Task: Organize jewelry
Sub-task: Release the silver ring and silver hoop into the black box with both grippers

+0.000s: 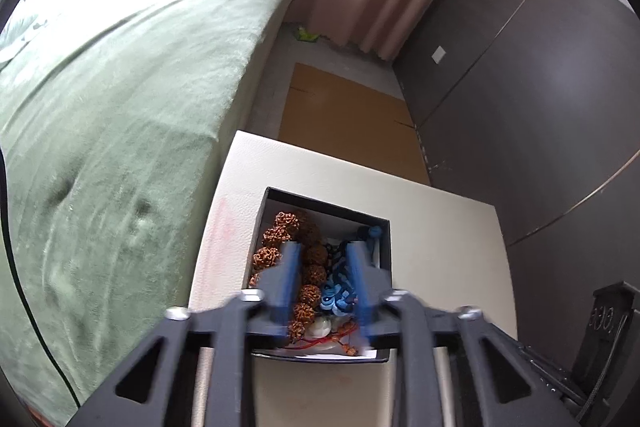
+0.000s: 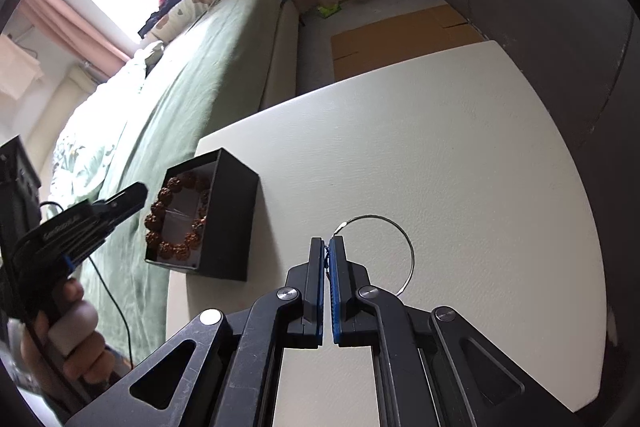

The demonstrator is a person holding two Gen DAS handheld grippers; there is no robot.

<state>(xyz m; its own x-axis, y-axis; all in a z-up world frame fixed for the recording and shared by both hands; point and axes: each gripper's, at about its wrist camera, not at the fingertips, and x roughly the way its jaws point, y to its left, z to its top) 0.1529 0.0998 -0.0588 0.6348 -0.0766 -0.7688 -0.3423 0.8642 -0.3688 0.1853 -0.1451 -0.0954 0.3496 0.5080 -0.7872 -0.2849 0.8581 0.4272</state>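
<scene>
Two hand-held grippers in my feeds. Left hand-held gripper [image 1: 324, 281] hangs open above the black square box [image 1: 382, 227] holding a brown knobbly-bead bracelet [image 1: 294, 255]. Right hand-held gripper [image 2: 329, 259], levelled low over the white table [image 2: 480, 147], pinches the thin silver wire hoop [image 2: 404, 239].
</scene>
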